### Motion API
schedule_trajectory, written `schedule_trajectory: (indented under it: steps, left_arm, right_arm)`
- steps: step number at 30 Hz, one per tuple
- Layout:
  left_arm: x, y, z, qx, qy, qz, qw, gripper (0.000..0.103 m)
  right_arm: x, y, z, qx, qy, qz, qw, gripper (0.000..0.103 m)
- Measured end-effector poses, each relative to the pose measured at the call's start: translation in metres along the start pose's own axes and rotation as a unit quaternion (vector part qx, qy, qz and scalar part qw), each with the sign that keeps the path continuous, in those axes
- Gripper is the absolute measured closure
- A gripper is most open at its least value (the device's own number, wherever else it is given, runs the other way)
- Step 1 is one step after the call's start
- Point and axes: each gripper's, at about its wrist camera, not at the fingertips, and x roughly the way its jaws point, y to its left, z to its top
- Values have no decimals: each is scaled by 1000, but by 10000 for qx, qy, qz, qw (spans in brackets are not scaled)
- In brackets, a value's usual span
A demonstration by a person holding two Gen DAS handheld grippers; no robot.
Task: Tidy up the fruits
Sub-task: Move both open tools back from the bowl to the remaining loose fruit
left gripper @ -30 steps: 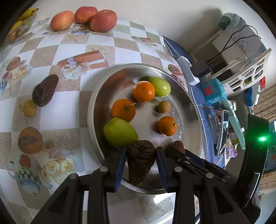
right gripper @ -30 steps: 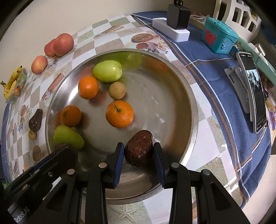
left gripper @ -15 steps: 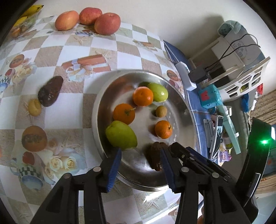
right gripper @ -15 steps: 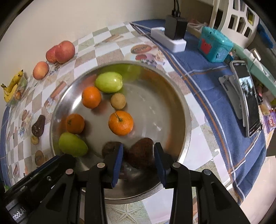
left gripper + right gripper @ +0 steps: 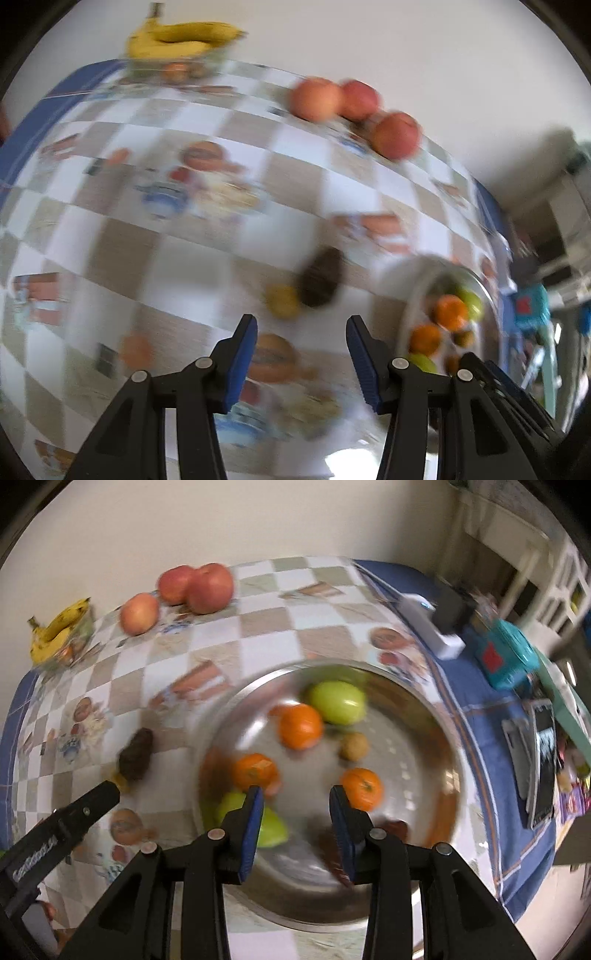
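Observation:
The steel bowl (image 5: 458,746) holds two green fruits (image 5: 338,701), three oranges (image 5: 300,725), a small brown fruit (image 5: 354,746) and two dark wrinkled fruits (image 5: 395,827) near its front wall. My right gripper (image 5: 295,812) hangs above the bowl's near side, jaws apart with only the bowl floor between them. My left gripper (image 5: 301,354) is over the checked tablecloth to the left of the bowl (image 5: 410,295); its jaws are opening and hold nothing. Just beyond its fingers lie a third dark fruit (image 5: 320,277) and a small yellow fruit (image 5: 282,301). The left wrist view is blurred.
Three apples (image 5: 207,587) and a bunch of bananas (image 5: 59,627) sit along the far wall. To the right of the bowl, on a blue cloth, are a white power strip (image 5: 428,624), a teal box (image 5: 506,657) and a phone (image 5: 543,768).
Both grippers let go of their dark fruits, which now lie in the bowl. The left gripper swung left over the tablecloth with wider jaws. The right gripper rose and drew back.

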Motion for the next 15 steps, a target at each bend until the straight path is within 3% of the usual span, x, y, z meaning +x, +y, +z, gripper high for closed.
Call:
schedule_trajectory:
  steps: [6, 9, 11, 13, 15]
  left_arm:
    - [-1, 38, 15, -437, -139, 318, 9984, 48]
    - [4, 49, 22, -653, -172, 492, 9965, 29]
    - [5, 58, 27, -779, -267, 595, 9948, 24]
    - [5, 64, 32, -839, -361, 684, 9935, 17]
    - [6, 69, 37, -858, -463, 828, 9918, 5]
  right_arm:
    - [5, 50, 14, -335, -16, 230, 9992, 65]
    - [12, 70, 19, -495, 7, 332, 9982, 65]
    - [16, 81, 23, -563, 30, 415, 9975, 63]
    - [21, 89, 28, -616, 31, 396, 9973, 44]
    - [26, 92, 32, -634, 26, 387, 9972, 43]
